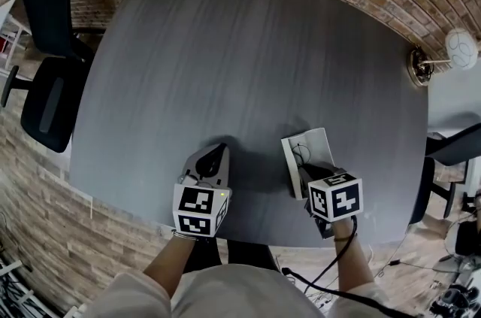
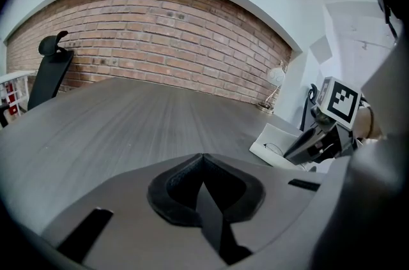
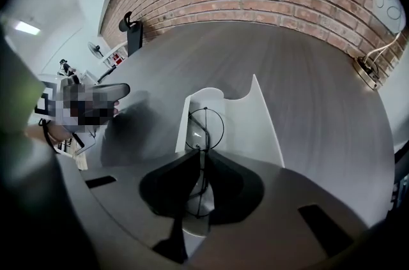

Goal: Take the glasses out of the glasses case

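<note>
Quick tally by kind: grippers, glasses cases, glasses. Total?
grippers: 2 (left gripper, right gripper)
glasses case: 1
glasses: 1
Total: 4

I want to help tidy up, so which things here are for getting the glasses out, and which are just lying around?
For the job:
thin black wire-framed round glasses, pinched in the right gripper
open white glasses case

Just about:
left gripper, shut and empty
black office chair
white round object on a brass base
grey table
</note>
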`<state>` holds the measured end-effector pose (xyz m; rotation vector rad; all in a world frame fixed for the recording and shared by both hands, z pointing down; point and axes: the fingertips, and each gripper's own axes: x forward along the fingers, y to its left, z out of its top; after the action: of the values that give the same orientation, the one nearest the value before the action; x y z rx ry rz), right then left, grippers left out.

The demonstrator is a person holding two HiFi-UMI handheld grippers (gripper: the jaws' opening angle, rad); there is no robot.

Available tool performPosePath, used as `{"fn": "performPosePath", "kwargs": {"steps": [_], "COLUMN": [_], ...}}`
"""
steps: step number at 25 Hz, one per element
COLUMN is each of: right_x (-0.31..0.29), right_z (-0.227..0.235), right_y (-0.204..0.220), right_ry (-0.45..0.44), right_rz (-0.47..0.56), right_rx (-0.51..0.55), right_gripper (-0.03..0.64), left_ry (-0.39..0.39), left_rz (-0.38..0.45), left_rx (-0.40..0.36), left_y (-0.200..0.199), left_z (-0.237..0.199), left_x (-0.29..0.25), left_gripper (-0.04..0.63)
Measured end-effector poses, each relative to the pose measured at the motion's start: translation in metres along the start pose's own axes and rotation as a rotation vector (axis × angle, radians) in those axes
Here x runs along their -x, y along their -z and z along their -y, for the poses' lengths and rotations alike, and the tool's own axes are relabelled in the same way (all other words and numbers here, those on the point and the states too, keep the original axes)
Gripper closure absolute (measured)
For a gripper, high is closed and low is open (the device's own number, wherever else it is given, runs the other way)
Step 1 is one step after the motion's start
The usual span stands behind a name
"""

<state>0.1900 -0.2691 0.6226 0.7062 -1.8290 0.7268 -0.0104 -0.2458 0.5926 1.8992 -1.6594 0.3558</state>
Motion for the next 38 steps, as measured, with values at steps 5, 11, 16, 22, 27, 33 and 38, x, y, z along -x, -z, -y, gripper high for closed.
{"fn": "performPosePath", "kwargs": {"steps": [5, 11, 16, 22, 27, 33, 38], "right_x": [0.002, 0.008, 0.012, 0.023, 0.035, 0.052, 0.074], "right_z": [-0.002, 0.002, 0.004, 0.007, 0.008, 0.006, 0.004], "right_y": [-0.002, -0.001, -0.002, -0.009, -0.02, -0.036, -0.054], "right_ry": [0.009, 0.037, 0.067, 0.112, 0.147, 0.172, 0.196], "right_rz": [0.029, 0.069, 0.102, 0.167, 0.232, 0.309, 0.399], "right_rx": [0.019, -0.004, -0.018, -0.038, -0.061, -0.097, -0.133], "right_gripper": [0.572, 0.577, 0.577, 0.578, 0.578, 0.578, 0.578], "left_ry": [0.0, 0.001, 0.01, 0.022, 0.033, 0.045, 0.064], "left_rz": [0.001, 0.003, 0.003, 0.008, 0.026, 0.059, 0.084], "left_rx": [-0.002, -0.006, -0.016, -0.034, -0.056, -0.085, -0.116], "left_y": [-0.002, -0.006, -0.008, -0.013, -0.024, -0.043, -0.064], "left_z": [0.0, 0.0, 0.003, 0.008, 0.011, 0.013, 0.02], "left_x": [0.001, 0.004, 0.005, 0.007, 0.011, 0.017, 0.019], "left_gripper": [0.578, 0.578, 0.578, 0.578, 0.578, 0.578, 0.578]}}
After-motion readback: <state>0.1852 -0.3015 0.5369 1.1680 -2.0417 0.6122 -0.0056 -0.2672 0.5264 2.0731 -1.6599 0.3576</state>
